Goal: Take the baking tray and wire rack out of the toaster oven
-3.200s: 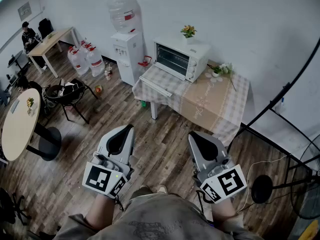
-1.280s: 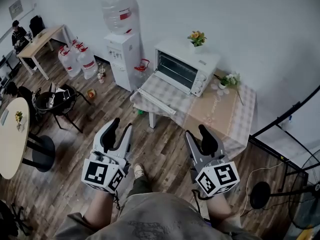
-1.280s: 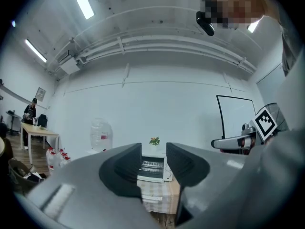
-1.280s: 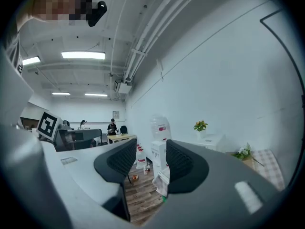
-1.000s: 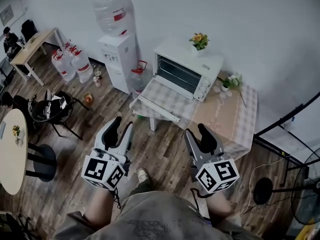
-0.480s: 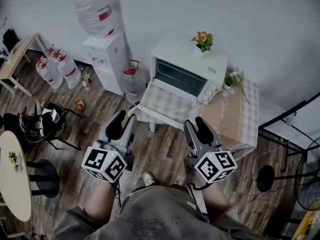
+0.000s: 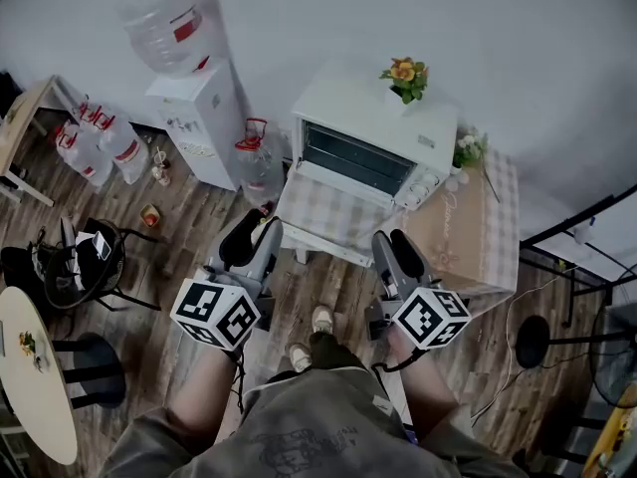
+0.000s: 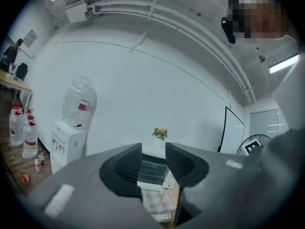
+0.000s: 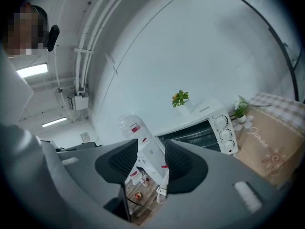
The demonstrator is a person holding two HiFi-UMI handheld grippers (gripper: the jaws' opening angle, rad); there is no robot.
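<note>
Mostly boxy white toaster oven (image 7: pixel 373 132), checked tablecloth (image 7: pixel 333 212), wood-plank floor (image 7: pixel 179 237)

Little can be read; on the beige worktop cloth (image 9: pixel 286 137), at 4 o'clock in the right gripper view, runs one slanted script word that seems to begin with J, its other letters unclear; the water bottle (image 7: pixel 164 18), at 11 o'clock in the head view, bears a red label with print too small to read; the toaster oven (image 7: pixel 368 103) carries a small dark mark above its dials, illegible; a wall sign (image 8: pixel 29 37), at 10 o'clock in the left gripper view, is too small to read
</note>
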